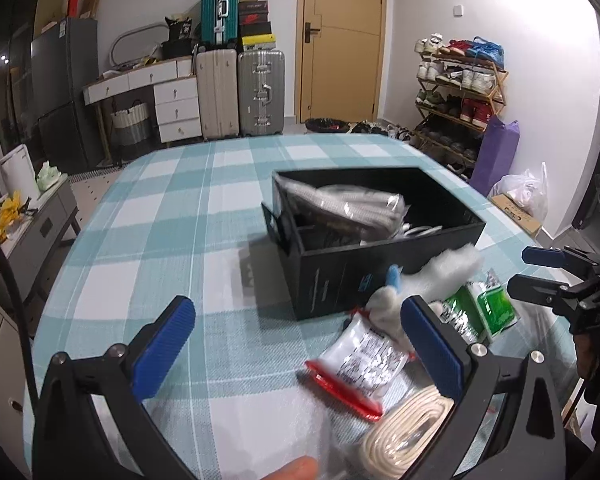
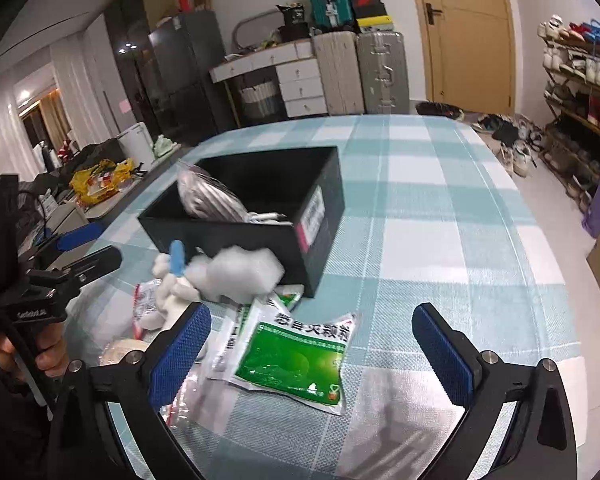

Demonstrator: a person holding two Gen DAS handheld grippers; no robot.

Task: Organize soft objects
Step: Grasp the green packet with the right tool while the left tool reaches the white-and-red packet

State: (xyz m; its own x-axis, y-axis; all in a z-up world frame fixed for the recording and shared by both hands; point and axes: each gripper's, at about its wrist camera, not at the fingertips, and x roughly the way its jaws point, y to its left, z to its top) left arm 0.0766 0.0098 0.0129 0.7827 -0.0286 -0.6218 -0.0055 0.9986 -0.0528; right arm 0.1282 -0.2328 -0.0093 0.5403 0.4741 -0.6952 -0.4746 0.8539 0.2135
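Both of your grippers are spread wide and hold nothing. The left gripper [image 1: 296, 344] hangs over the near part of the table [image 1: 172, 216], its right finger just beside the red-edged packet [image 1: 358, 364] and the coiled cream strap [image 1: 404, 428]. The right gripper [image 2: 312, 348] hovers above the green packet [image 2: 296, 360].

The black box [image 2: 316, 216] stands toward the middle of the table, and a silvery bag [image 2: 208, 196] already leans up inside it, above the rim. The cotton fluff [image 2: 236, 272] lies against the box's near wall, touching a small white toy [image 2: 168, 284].

The loose things overlap in one heap, so if you close on the green packet you may pinch the second packet under it, or drag the fluff along. Flat slick packets can slide out of a shallow bite; take an edge squarely. The two grippers work close together here, so they could knock each other. Dropping more in beside the leaning bag may tip it out.
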